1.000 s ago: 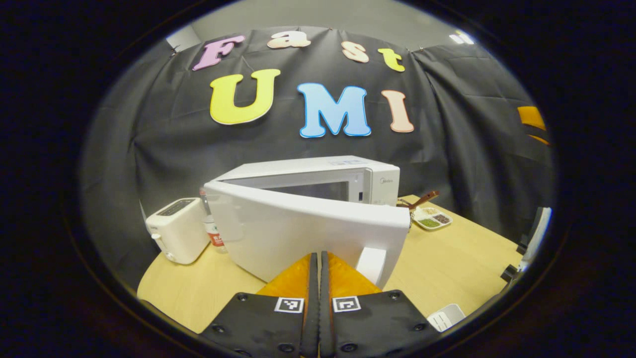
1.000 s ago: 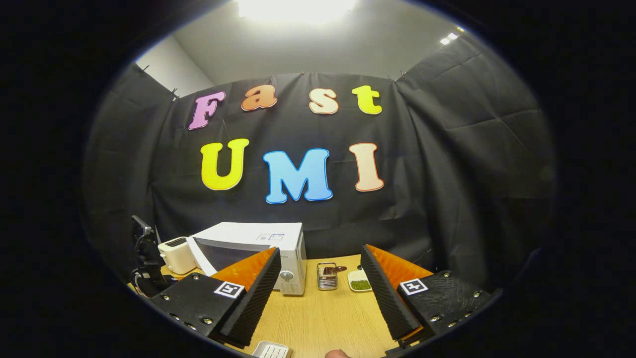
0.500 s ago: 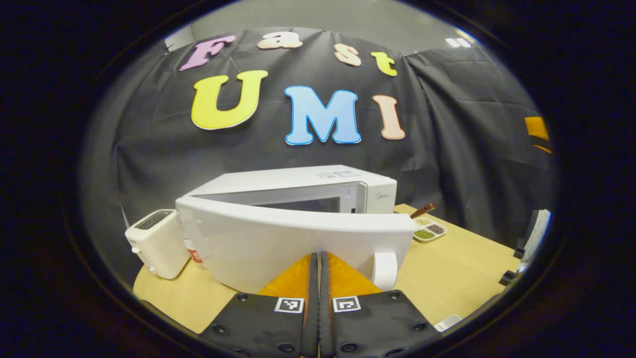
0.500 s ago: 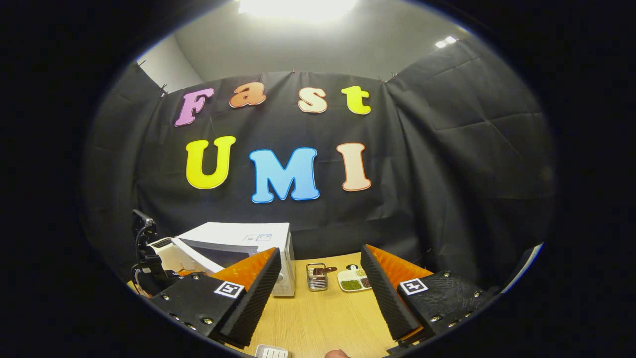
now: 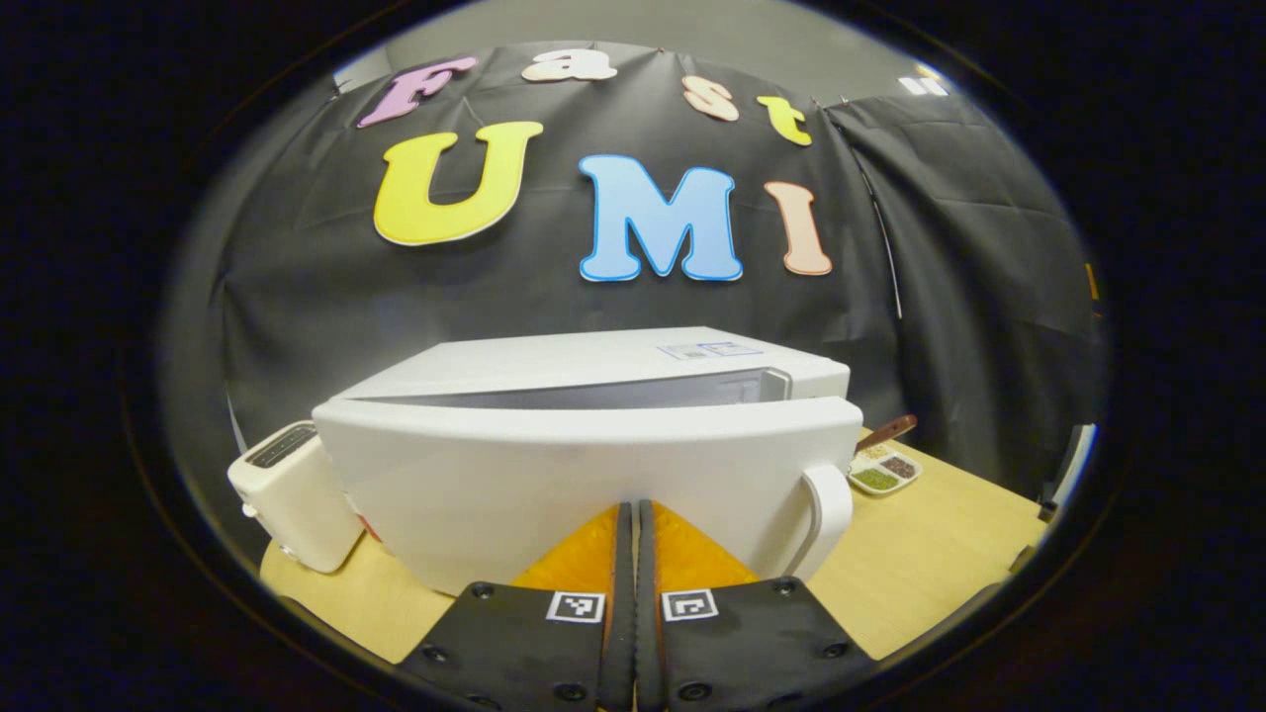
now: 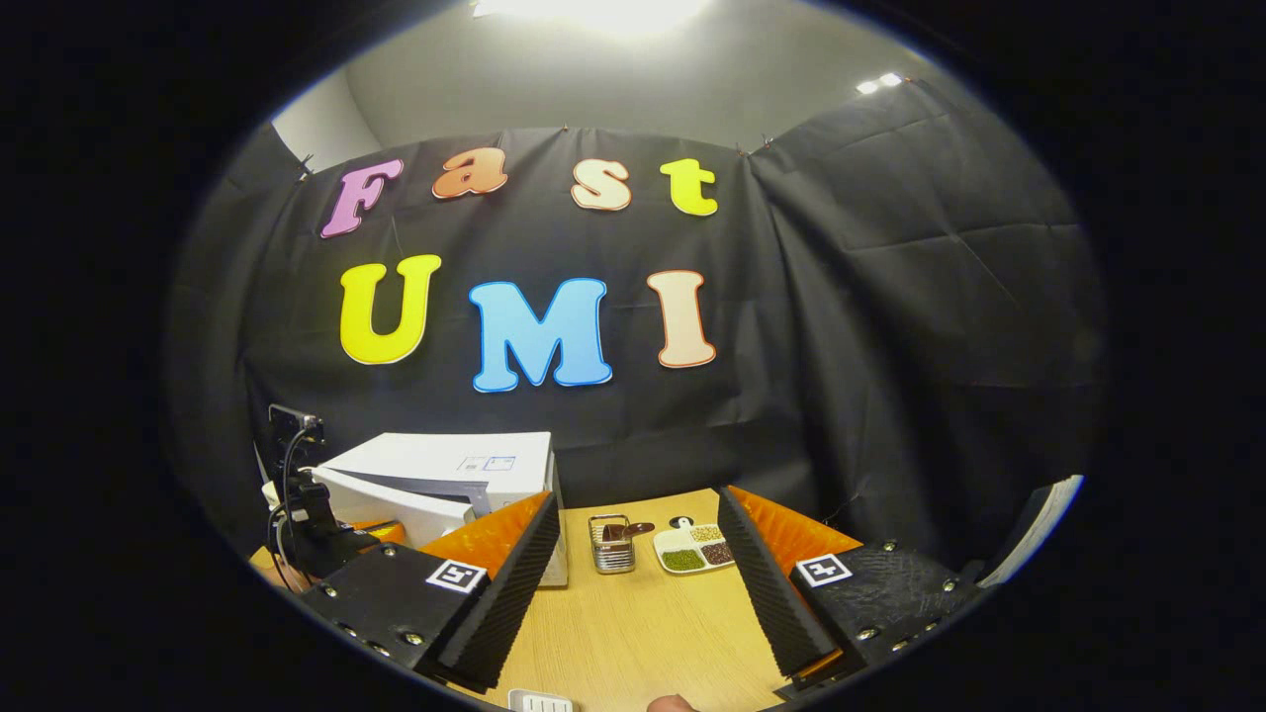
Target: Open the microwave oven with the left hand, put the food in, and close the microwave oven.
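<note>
The white microwave [image 5: 613, 361] stands on the wooden table, its door [image 5: 554, 475] swung nearly against the body with a thin gap along the top. The door's handle [image 5: 826, 514] is at its right end. My left gripper [image 5: 629, 509] is shut with nothing between its fingers, and its tips rest against the door's face. The door hides the oven's inside. In the right gripper view the microwave [image 6: 445, 475] sits at the left with the left gripper [image 6: 316, 529] in front of it. My right gripper [image 6: 638, 499] hangs open and empty over the table.
A white toaster [image 5: 292, 494] stands left of the microwave. A divided dish of beans [image 6: 697, 549] and a small metal basket [image 6: 611, 544] sit to the microwave's right. A white ridged object [image 6: 539, 702] lies at the table's [image 6: 643, 633] near edge.
The microwave door has swung from wide open to almost closed, with my shut left gripper following it forward. The right gripper has stayed open and drifted slightly right.
</note>
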### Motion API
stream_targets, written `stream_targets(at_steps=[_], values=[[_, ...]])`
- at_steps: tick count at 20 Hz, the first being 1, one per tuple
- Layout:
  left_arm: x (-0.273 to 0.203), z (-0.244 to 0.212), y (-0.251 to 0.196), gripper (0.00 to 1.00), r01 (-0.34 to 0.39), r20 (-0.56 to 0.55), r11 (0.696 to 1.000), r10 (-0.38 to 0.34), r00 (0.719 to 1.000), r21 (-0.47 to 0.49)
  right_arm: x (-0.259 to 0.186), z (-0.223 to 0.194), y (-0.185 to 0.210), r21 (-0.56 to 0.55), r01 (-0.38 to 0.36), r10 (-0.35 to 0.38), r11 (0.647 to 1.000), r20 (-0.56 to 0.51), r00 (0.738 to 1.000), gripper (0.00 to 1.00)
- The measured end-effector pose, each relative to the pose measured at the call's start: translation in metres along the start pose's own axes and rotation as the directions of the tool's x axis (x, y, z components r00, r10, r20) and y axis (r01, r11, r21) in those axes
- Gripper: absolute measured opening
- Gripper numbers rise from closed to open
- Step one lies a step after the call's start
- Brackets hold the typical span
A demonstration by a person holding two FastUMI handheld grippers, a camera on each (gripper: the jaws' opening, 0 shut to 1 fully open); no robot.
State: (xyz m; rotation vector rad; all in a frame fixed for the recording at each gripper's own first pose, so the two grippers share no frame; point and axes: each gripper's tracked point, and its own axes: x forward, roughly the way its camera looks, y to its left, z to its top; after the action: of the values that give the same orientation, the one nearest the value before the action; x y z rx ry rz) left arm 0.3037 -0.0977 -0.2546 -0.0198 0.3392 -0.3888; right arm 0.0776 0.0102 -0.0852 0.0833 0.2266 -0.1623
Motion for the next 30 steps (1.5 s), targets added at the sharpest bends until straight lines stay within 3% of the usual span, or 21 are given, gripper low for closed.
stream_targets(at_steps=[10, 16, 19, 21, 26, 30], values=[[0.031, 0.006, 0.016, 0.07, -0.044, 0.023, 0.999, 0.044, 0.999, -0.02, 0.019, -0.002, 0.007, -0.042, -0.004, 0.003, 0.999, -0.025, 1.0, 0.98], [0.038, 0.01, 0.02, 0.07, -0.065, 0.012, 0.997, 0.065, 0.998, -0.043, 0.028, -0.002, 0.021, -0.029, -0.047, 0.047, 0.998, -0.03, 0.998, 0.98], [0.032, 0.015, 0.024, 0.07, -0.106, 0.003, 0.994, 0.106, 0.994, 0.007, 0.03, -0.004, 0.032, -0.032, -0.08, 0.079, 0.996, -0.033, 0.996, 0.98], [0.013, 0.036, 0.019, 0.07, -0.096, 0.049, 0.995, 0.096, 0.994, -0.002, 0.031, 0.001, 0.04, -0.031, -0.113, 0.113, 0.993, -0.02, 0.993, 0.98], [-0.061, 0.081, 0.011, 0.07, -0.152, 0.139, 0.988, 0.153, 0.978, -0.015, 0.021, 0.014, 0.053, -0.042, -0.222, 0.224, 0.974, 0.025, 0.974, 0.98], [-0.124, 0.112, -0.008, 0.07, -0.195, 0.197, 0.981, 0.192, 0.961, -0.007, 0.005, 0.023, 0.042, -0.044, -0.271, 0.273, 0.962, 0.063, 0.96, 0.98]])
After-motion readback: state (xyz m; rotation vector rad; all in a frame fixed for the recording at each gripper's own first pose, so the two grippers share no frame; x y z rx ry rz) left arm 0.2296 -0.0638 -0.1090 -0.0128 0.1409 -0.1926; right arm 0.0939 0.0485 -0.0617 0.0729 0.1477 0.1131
